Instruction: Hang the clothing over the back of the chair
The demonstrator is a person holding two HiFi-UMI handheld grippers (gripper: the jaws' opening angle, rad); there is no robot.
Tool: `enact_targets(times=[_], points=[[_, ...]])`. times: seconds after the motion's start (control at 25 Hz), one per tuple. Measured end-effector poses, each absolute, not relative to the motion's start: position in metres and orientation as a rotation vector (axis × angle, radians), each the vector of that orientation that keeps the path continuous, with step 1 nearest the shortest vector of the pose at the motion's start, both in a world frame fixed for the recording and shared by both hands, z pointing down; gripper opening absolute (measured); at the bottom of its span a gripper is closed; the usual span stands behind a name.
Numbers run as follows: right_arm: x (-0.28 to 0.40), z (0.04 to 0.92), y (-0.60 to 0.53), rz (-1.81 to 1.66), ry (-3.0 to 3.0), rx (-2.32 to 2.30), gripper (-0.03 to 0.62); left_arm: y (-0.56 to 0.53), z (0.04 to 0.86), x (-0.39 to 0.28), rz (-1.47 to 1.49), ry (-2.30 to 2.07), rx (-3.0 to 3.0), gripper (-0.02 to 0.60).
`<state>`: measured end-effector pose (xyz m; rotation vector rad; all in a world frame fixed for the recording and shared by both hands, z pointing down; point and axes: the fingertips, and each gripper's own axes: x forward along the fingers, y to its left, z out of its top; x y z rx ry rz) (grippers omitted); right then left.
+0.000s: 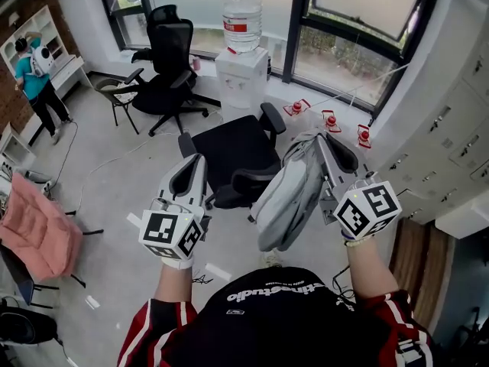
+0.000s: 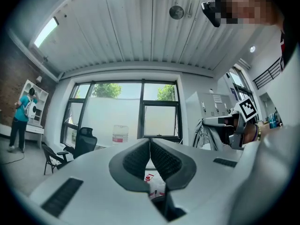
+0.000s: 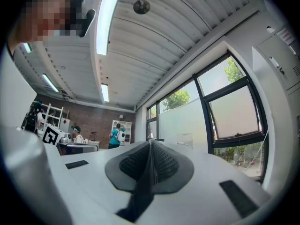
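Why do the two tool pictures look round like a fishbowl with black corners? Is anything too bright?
Left gripper view: the wide-angle lens bends the ceiling lines into curves, dark corners ring the picture, and the window glows washed-out. Right gripper view: the same round bending, and the ceiling light strip glares white. Head view: walls lean at the edges, yet the black chair looks sharp.

Your grey garment (image 1: 286,193) is soft, matt cloth, hanging in creased folds. The office chair (image 1: 233,155) has a matt black fabric seat. The left gripper (image 1: 195,160) and right gripper (image 1: 321,139) have smooth, matt pale-grey plastic shells, and their fingers (image 2: 136,161) carry black, finely ribbed pads. The floor (image 1: 114,167) looks smooth and faintly sheened.
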<state>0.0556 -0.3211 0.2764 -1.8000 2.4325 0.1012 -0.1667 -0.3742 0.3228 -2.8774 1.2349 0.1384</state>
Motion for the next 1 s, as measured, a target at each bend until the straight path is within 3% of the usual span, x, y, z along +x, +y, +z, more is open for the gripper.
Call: enact_targets(times=[1.0], points=[[0.061,0.268,-0.476,0.026,2.776,-1.513,0.034,-0.463,0.283,-0.108,0.135,1.238,-2.849,0.025]])
